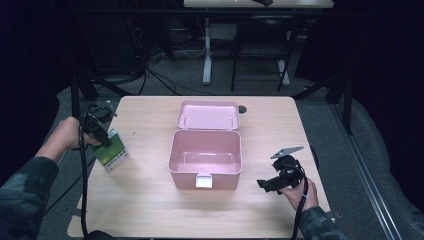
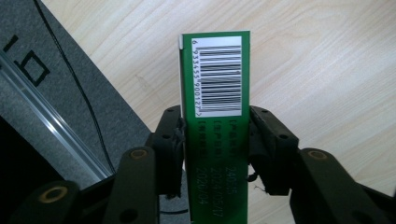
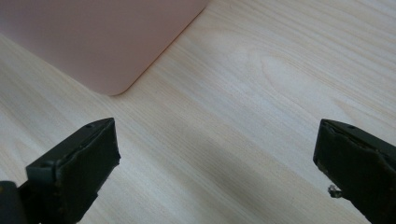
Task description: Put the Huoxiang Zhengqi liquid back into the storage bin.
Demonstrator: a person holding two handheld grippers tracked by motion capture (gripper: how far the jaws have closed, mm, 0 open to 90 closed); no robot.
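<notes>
Left fingers: closed on the green carton, one black finger pressed to each long side of it, seen in the left gripper view.
Grip spot: the fingers clamp the carton's lower half, below the white barcode label; small printed lines run along the green face between them.
Left gripper: at the left edge of the surface in the high view, held by the person's left hand, its cable trailing toward the near edge.
Green carton: tilted, at the left side of the surface, well apart from the pink box; whether its lower edge touches the wood cannot be told.
Right fingers: spread wide with nothing between them; in the right gripper view one finger stands at lower left, the other at lower right, bare wood between.
Right gripper: low over the near right part of the surface, held by the right hand, grey three-cornered plate on top, pointing toward the box.
Pink box: at the middle of the surface, inside bare, white latch on its near wall; its rounded corner lies just ahead of the right fingers.
Lid: swung open and back on the far side of the box.
Floor: grey carpet and a metal rail beside the surface edge in the left gripper view.
</notes>
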